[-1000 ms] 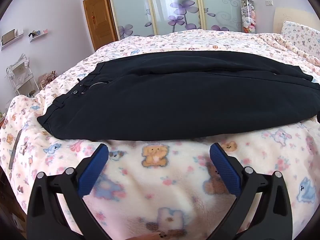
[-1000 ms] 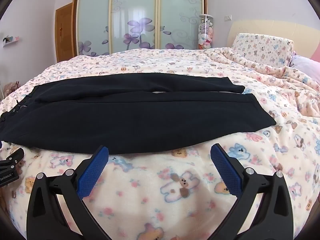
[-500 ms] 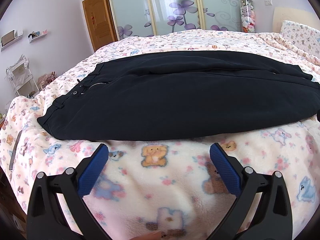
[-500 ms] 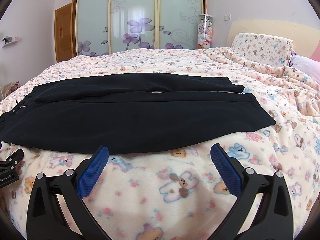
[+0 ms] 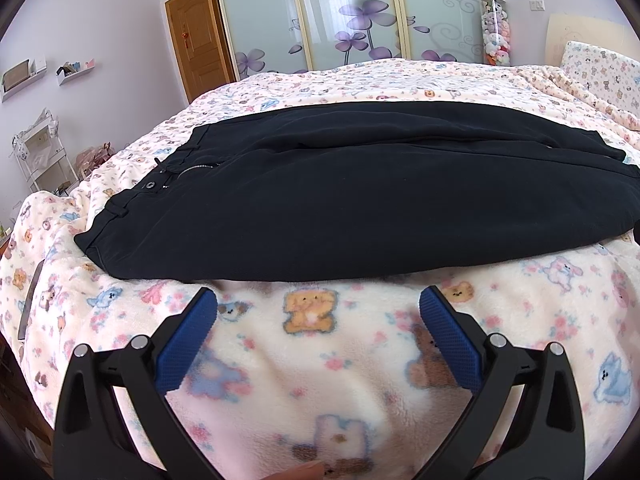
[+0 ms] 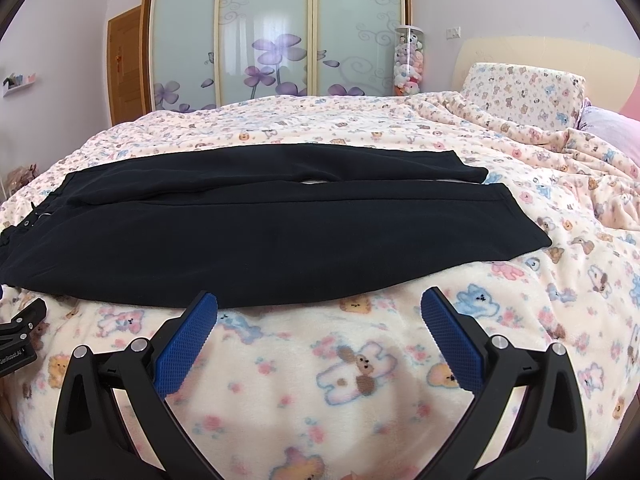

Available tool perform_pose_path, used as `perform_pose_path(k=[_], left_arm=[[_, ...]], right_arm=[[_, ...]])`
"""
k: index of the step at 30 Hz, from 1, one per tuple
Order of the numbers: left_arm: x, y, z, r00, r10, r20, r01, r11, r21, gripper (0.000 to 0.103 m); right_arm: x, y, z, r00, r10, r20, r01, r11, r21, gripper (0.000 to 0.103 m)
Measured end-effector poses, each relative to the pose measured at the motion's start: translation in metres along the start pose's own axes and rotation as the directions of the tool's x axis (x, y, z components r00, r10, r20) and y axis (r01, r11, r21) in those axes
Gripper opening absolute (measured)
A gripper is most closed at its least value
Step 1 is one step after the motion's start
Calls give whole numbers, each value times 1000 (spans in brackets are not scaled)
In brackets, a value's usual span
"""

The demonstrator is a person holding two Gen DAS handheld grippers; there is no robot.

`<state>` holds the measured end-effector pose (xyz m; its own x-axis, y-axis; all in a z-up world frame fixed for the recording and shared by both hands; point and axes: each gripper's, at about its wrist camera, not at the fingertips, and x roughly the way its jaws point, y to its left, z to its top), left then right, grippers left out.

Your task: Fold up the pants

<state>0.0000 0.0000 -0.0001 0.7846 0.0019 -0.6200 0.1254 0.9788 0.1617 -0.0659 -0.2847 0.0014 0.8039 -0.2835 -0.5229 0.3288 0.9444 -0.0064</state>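
Pants (image 5: 360,200) just beyond left gripper (image 5: 318,312)

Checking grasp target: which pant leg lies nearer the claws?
The wider front leg of the black fabric pants, its edge just ahead of the open right claw; the other leg lies behind.

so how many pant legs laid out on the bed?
2. Near leg lies closest to the grippers, hem toward the pillow side. Far leg lies just behind it, beside it, with a small gap near the hems. Nothing seems hidden.
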Motion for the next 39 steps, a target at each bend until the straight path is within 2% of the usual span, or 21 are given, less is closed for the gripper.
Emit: perform_pose_path(k=[39], left_arm=[[-3, -5, -1, 1000, -2, -2, 2, 1000, 1, 101]], right_arm=[[1, 0, -1, 1000, 1, -5, -1, 1000, 2, 102]])
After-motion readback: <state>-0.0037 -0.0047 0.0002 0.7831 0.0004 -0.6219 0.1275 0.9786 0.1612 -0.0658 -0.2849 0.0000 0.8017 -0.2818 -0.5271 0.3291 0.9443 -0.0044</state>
